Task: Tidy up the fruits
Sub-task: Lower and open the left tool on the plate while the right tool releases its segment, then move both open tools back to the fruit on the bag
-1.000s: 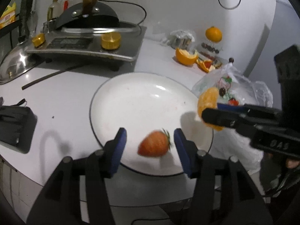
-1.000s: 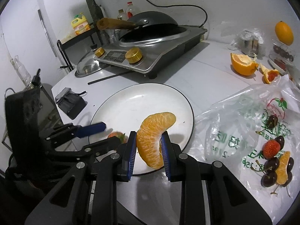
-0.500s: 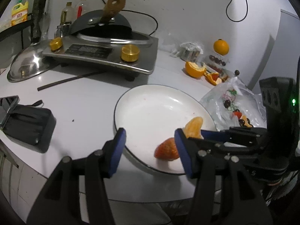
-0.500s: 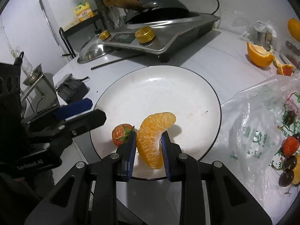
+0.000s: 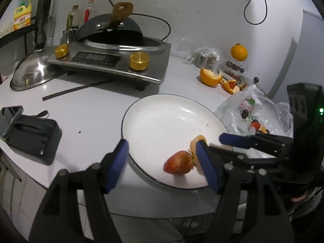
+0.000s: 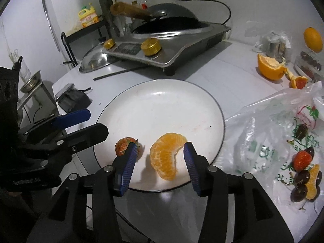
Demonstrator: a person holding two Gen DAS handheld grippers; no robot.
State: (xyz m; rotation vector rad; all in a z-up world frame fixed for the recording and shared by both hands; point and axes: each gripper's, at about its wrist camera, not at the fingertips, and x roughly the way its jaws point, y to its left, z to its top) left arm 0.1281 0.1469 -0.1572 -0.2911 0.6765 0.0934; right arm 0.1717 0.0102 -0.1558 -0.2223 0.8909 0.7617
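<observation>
A white plate (image 6: 162,109) holds an orange segment (image 6: 167,155) and a strawberry (image 6: 122,146) at its near edge. My right gripper (image 6: 160,167) is open with its jaws on either side of the segment, apart from it. My left gripper (image 5: 162,165) is open and empty, over the plate's near-left rim (image 5: 129,158); the strawberry (image 5: 178,162) lies just inside its right finger, with the segment (image 5: 197,140) partly hidden behind that finger. The right gripper (image 5: 232,139) shows in the left wrist view, the left gripper (image 6: 81,123) in the right wrist view.
A plastic bag (image 6: 273,133) right of the plate carries cherries, a strawberry (image 6: 301,159) and an orange piece. A peeled orange (image 6: 269,66), a whole orange (image 6: 312,39) and a tin stand behind. A stove with a pan (image 5: 113,60), a steel lid (image 5: 30,70) and a black pouch (image 5: 30,135) are to the left.
My right gripper has opened and let go of the orange segment, which now lies on the plate beside the strawberry. My left gripper has drawn back leftward from the strawberry.
</observation>
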